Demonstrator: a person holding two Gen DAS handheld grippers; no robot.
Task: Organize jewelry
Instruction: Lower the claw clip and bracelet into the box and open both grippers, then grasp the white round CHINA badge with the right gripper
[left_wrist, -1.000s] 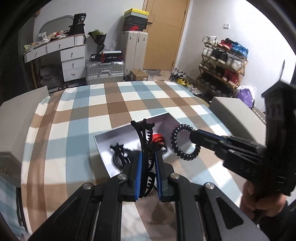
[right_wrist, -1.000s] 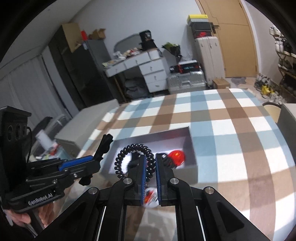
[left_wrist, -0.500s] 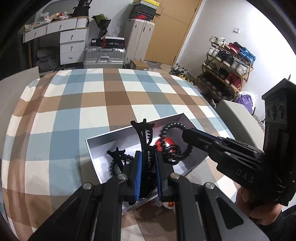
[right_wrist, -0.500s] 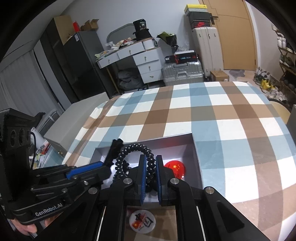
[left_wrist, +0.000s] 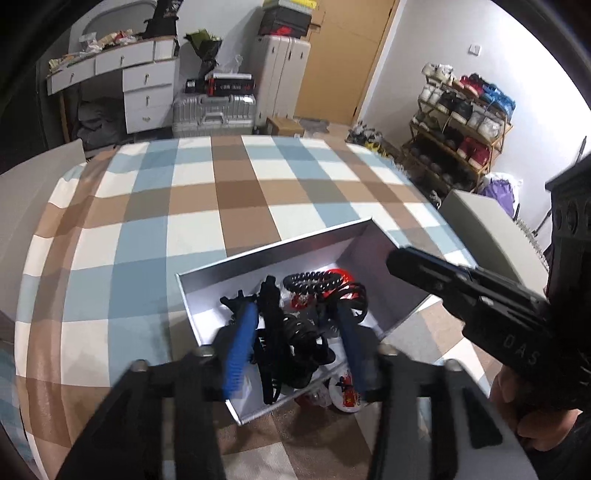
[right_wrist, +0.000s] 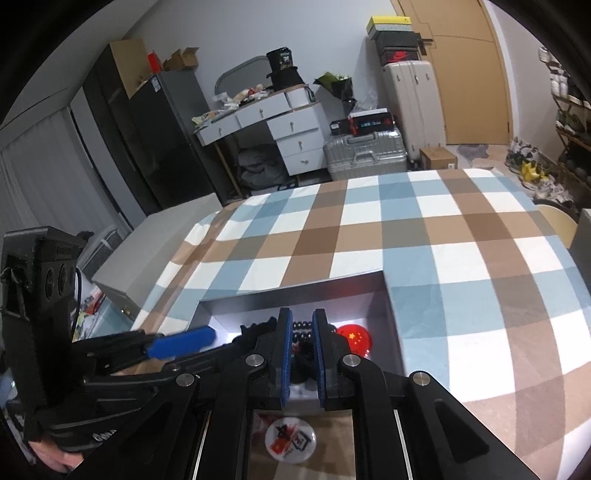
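An open silver box (left_wrist: 273, 251) sits on the checked tablecloth. My left gripper (left_wrist: 297, 312) hovers over its near half, and its jaws are opening. The black claw clip (left_wrist: 269, 325) lies loose in the box between the blue pads, and neither pad presses on it. A black coil hair tie (left_wrist: 314, 280) lies beside it, apart from my right gripper (left_wrist: 397, 260). In the right wrist view, my right gripper (right_wrist: 301, 314) is shut, and the coil hair tie (right_wrist: 301, 328) shows through the slit. A red badge (right_wrist: 354, 338) lies in the box too.
More black hair ties (left_wrist: 306, 347) and a red-and-black hoop (left_wrist: 356, 295) fill the box. A round badge (left_wrist: 345, 393) lies on the cloth at its near edge. A hand (left_wrist: 524, 410) grips the right tool. A grey block (left_wrist: 487, 229) stands at the table's right side.
Both grippers sank over the box. The left jaws spread and the claw clip dropped out of them. The coil hair tie, upright in the right gripper before, now lies in the box.
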